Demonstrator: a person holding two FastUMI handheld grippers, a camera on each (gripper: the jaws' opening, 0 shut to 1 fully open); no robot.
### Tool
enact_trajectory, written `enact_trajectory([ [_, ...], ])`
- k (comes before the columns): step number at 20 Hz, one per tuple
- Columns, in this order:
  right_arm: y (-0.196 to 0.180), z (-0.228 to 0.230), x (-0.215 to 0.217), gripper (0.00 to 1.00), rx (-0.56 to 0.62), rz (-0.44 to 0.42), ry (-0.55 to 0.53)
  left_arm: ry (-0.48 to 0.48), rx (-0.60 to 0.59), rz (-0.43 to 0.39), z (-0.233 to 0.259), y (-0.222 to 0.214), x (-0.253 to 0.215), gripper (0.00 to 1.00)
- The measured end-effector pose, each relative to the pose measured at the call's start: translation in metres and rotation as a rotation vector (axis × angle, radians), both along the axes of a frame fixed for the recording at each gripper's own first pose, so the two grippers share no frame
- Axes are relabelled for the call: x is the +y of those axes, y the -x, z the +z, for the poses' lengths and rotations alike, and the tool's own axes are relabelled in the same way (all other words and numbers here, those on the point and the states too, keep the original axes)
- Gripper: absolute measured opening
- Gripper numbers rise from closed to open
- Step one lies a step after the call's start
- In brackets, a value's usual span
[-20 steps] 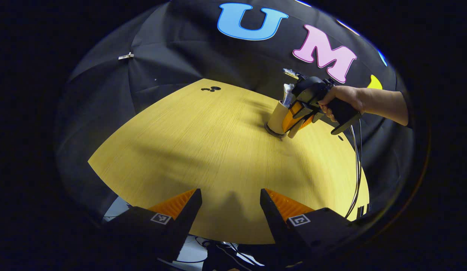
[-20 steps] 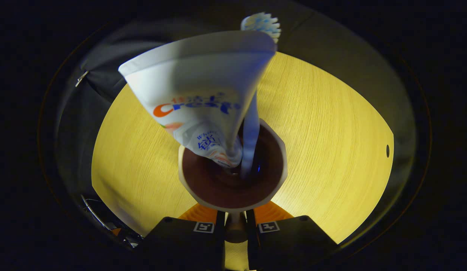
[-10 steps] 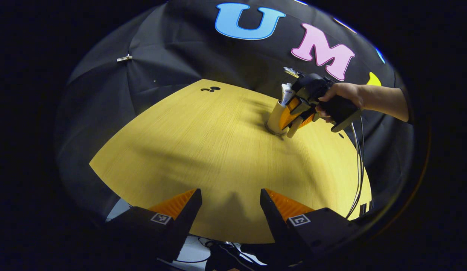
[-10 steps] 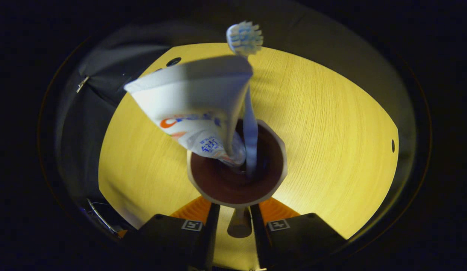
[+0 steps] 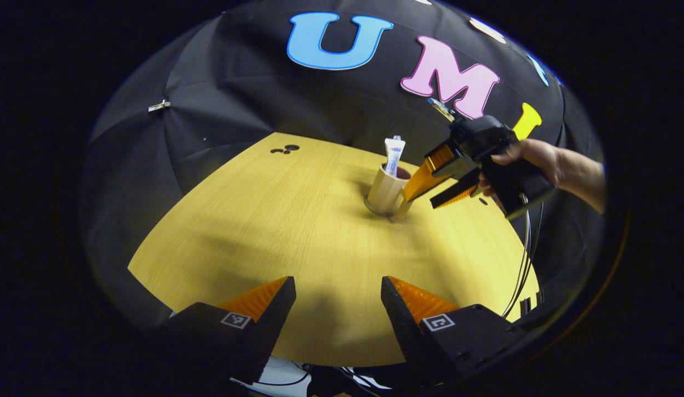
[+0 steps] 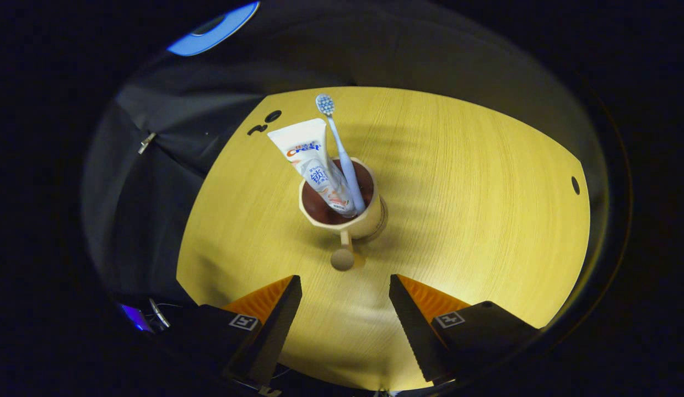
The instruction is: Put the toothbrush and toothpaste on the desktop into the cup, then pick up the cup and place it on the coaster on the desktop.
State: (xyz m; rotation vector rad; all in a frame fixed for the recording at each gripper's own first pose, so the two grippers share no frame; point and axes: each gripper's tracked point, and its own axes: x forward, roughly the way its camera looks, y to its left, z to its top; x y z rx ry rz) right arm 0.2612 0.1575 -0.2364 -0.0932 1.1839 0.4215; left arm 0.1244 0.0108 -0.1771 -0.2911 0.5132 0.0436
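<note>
A beige cup (image 6: 369,218) with a dark inside and a stick handle (image 6: 343,255) stands upright on the wooden table. A white toothpaste tube (image 6: 314,162) and a pale blue toothbrush (image 6: 339,151) lean inside it. In the left gripper view the cup (image 5: 383,190) rests on a dark coaster (image 5: 375,210), with the tube (image 5: 394,155) poking out. My right gripper (image 6: 342,289) is open, pulled back from the handle and apart from it. It also shows as the right gripper (image 5: 432,184), held by a hand (image 5: 532,157). My left gripper (image 5: 337,292) is open over the near table edge, holding nothing.
The round wooden table (image 5: 275,220) has small dark holes at its far edge (image 5: 285,149) and one on its right side (image 6: 575,184). Cables (image 5: 524,242) hang from the right gripper beside the table's right edge. A metal clip (image 5: 157,106) is pinned to the wall cloth.
My right gripper opened, let go of the cup's handle and backed away from it. The cup now stands by itself on the coaster. The left gripper barely shifted.
</note>
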Motion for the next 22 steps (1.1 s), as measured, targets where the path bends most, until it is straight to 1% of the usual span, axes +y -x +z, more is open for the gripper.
enact_trajectory([
  [4, 0.024, 0.034, -0.014, 0.98, -0.041, -0.08, -0.109, -0.036, -0.072, -0.037, 0.045, -0.018, -0.009, 0.97],
  [5, 0.027, 0.052, -0.028, 0.99, -0.08, -0.102, -0.13, -0.057, -0.088, -0.051, 0.059, -0.024, -0.012, 0.97],
  [8, 0.027, 0.088, -0.062, 0.98, -0.174, -0.166, -0.167, -0.068, -0.129, -0.083, 0.089, -0.037, -0.027, 0.97],
  [9, 0.026, 0.1, -0.075, 0.99, -0.214, -0.192, -0.175, -0.068, -0.156, -0.087, 0.104, -0.042, -0.033, 0.97],
  [10, 0.023, 0.114, -0.089, 0.98, -0.282, -0.218, -0.187, -0.066, -0.18, -0.089, 0.116, -0.046, -0.038, 0.97],
  [11, 0.017, 0.129, -0.102, 0.98, -0.375, -0.244, -0.196, -0.067, -0.202, -0.087, 0.127, -0.049, -0.044, 0.96],
  [13, 0.02, 0.152, -0.137, 0.98, -0.512, -0.28, -0.176, -0.09, -0.232, -0.058, 0.144, -0.056, -0.049, 0.96],
  [15, 0.03, 0.171, -0.167, 0.98, -0.61, -0.311, -0.166, -0.113, -0.272, -0.038, 0.163, -0.061, -0.057, 0.97],
  [16, 0.042, 0.18, -0.182, 0.99, -0.657, -0.333, -0.16, -0.125, -0.294, -0.029, 0.173, -0.064, -0.063, 0.97],
  [18, 0.055, 0.195, -0.199, 0.98, -0.737, -0.351, -0.154, -0.15, -0.356, 0.0, 0.191, -0.066, -0.079, 0.96],
  [19, 0.061, 0.201, -0.208, 0.98, -0.779, -0.347, -0.144, -0.155, -0.385, 0.008, 0.199, -0.065, -0.087, 0.97],
  [22, 0.077, 0.218, -0.233, 0.98, -0.891, -0.364, -0.107, -0.168, -0.446, 0.032, 0.212, -0.058, -0.11, 0.96],
])
